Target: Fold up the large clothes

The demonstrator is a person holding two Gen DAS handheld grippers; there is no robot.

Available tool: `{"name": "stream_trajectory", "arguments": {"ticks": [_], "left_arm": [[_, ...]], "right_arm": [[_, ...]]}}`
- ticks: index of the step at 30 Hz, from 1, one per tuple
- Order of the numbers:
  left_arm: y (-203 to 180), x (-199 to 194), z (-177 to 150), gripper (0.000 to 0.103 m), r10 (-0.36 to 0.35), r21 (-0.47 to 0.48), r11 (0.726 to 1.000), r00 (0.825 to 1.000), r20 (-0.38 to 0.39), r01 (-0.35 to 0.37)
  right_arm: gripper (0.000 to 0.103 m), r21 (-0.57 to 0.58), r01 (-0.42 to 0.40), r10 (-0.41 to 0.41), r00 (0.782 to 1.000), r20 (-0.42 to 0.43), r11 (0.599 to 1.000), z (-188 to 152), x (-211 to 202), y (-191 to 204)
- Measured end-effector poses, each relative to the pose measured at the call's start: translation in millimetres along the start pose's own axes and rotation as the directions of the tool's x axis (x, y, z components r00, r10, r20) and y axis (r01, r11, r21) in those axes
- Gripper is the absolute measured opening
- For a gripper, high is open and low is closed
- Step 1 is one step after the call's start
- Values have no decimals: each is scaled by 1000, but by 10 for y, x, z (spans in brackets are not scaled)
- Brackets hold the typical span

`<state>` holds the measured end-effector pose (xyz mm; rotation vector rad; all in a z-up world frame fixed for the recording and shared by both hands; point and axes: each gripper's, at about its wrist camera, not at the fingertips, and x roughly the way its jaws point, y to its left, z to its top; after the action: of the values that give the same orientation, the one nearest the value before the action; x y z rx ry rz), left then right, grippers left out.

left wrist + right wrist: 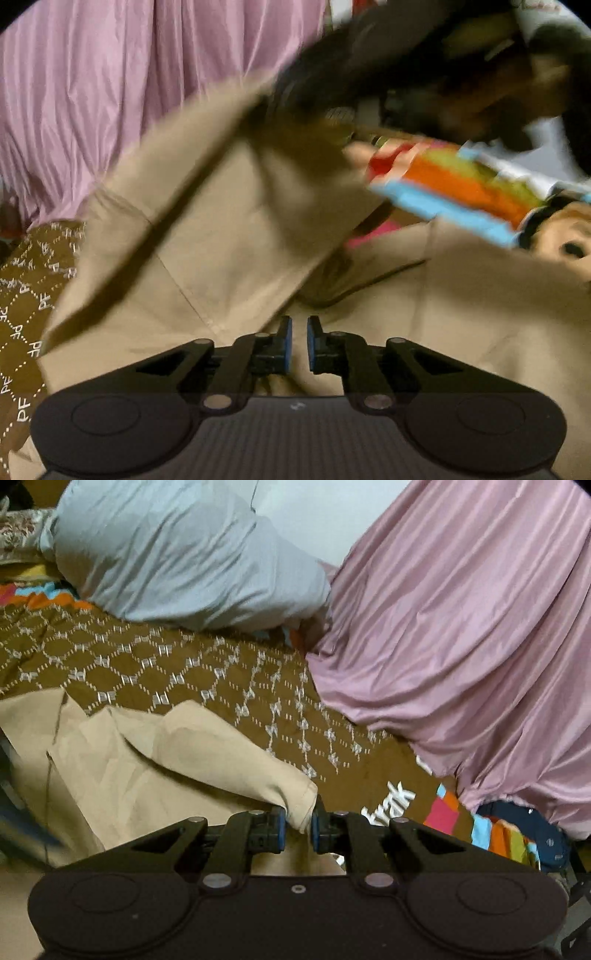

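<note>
A large beige garment (229, 229) lies on the bed and fills most of the left wrist view, which is blurred. My left gripper (299, 328) sits just above the beige cloth, its blue-padded jaws nearly closed with a narrow gap and nothing visibly between them. In the right wrist view my right gripper (298, 818) is shut on a folded corner of the same beige garment (155, 760), which stretches away to the left over the brown patterned bedspread (184, 672).
A pink satin curtain (480, 646) hangs at the right and shows in the left wrist view (110, 92) too. A pale blue pillow (177, 561) lies at the back. A colourful striped sheet (461, 188) and the other, blurred dark gripper (424, 66) are at upper right.
</note>
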<state>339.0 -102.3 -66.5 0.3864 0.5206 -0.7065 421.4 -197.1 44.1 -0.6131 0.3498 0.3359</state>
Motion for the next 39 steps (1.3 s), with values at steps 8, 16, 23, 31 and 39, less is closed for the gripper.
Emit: {"name": "stream_trajectory", "arguments": {"ticks": [8,16,23,31,39], "left_arm": [[148,156,-47,6,113,-33,993,993,-37,-115],[-41,-714,-591,9,20,-69,997,994,-108,-28],[227,-1661,-873,33,11,-314,949,999,-48,-26],[109,-1390,-647,33,-89,-310,948,996,-24,77],[538,-1537,-1205,70,-205,-717,637,959,195,282]], "right_arm": [[12,-14,-46,47,991,126,999,-128,-759,184],[12,52,-49,40,985,166,997,-518,-1221,460],[13,-137,23,5,979,202,990,-843,-1704,1063],[13,12,38,-40,983,177,999,-833,-1954,1130],[13,2,-24,23,990,140,1000,-1066,-2348,1369]]}}
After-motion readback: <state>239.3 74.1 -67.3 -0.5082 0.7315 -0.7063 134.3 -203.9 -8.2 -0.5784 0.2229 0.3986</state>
